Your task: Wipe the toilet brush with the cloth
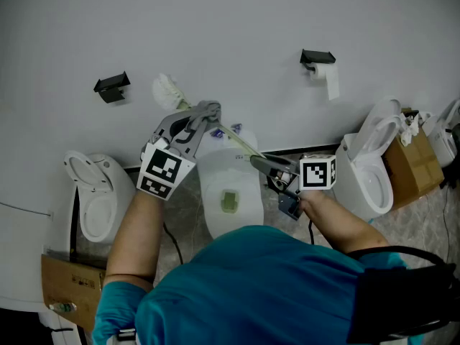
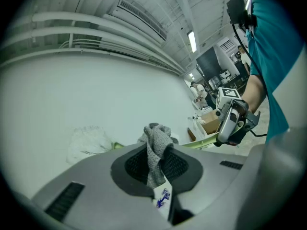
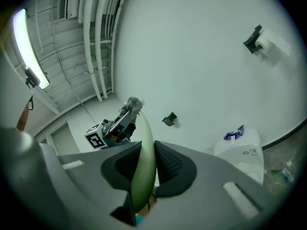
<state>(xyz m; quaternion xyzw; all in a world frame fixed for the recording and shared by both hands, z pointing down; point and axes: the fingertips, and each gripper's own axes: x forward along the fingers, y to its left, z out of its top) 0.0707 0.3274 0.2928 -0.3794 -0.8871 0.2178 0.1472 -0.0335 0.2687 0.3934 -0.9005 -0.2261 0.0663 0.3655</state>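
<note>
- Two grippers shared the job. In the head view the left gripper (image 1: 203, 118), at about 11 o'clock from frame centre, was clamped on the grey cloth (image 1: 209, 109).
- Its own view showed a tuft of cloth standing out past the jaws, beside the shaft of the toilet brush (image 1: 241, 143) and close below the white bristle head (image 1: 167, 90).
- At 3 o'clock from centre, the right gripper (image 1: 272, 165) was closed on the lower end of the green handle, which ran up and away between its jaws towards the cloth.
- To wipe well, I judged that the right grip should hold the brush firm while the cloth slid along the shaft. The handle would need turning so every side got touched (only a small tuft stuck out, so bare jaw tips might scrape instead).
- Around them, a left toilet (image 1: 97, 200) sat at 8 o'clock and a black bracket (image 1: 111, 86) hung on the wall at 10 o'clock.
- The middle toilet (image 1: 215, 182) lay directly under the brush, so drips would likely land there.
- A paper roll holder (image 1: 318, 57) was at 1 o'clock, with a right toilet (image 1: 366, 175) and a cardboard box (image 1: 415, 165) at 3 o'clock, well apart from the work.
- The wall (image 1: 237, 27) stood behind the bristle head and looked the likeliest thing to bump.
</note>
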